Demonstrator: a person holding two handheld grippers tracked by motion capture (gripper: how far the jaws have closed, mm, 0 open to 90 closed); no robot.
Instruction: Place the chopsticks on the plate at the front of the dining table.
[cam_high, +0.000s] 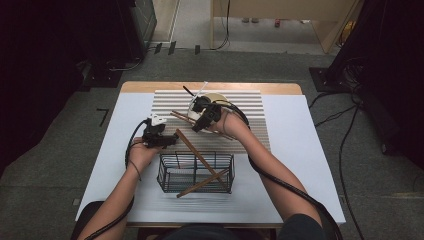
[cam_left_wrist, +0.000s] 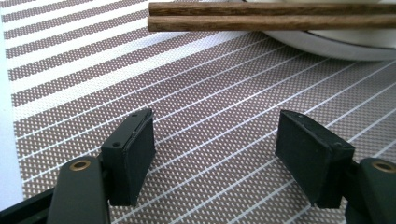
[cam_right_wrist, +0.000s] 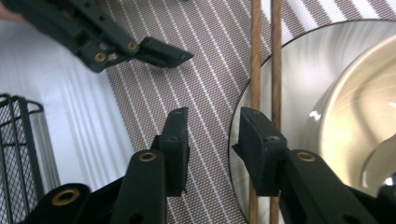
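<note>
Two chopsticks (cam_right_wrist: 265, 56) lie side by side across the rim of a shallow plate (cam_right_wrist: 299, 93) at the far middle of the striped mat (cam_left_wrist: 187, 121), and they are the things the work in hand turns on. In the right gripper view their long axis runs straight away from the right gripper (cam_right_wrist: 210, 140), parallel with its jaws, and they pass just beyond and partly behind the jaw on the plate side rather than between the two. That gripper stands partly open, its pads pressing on nothing, with bare mat in the gap. The left gripper (cam_left_wrist: 215, 144) also stands open and empty; in its own view the pair lies crosswise ahead of it, well apart from the pads, with the ends pointing its way. The right hand is clearly the nearer of the two. In the high view two more chopsticks (cam_high: 200, 170) lean crossed in the wire basket (cam_high: 196, 175) at the near edge of the table (cam_high: 110, 165). Any fresh grip on the plate pair would, I judge, need the right jaws shifted sideways over the sticks.
</note>
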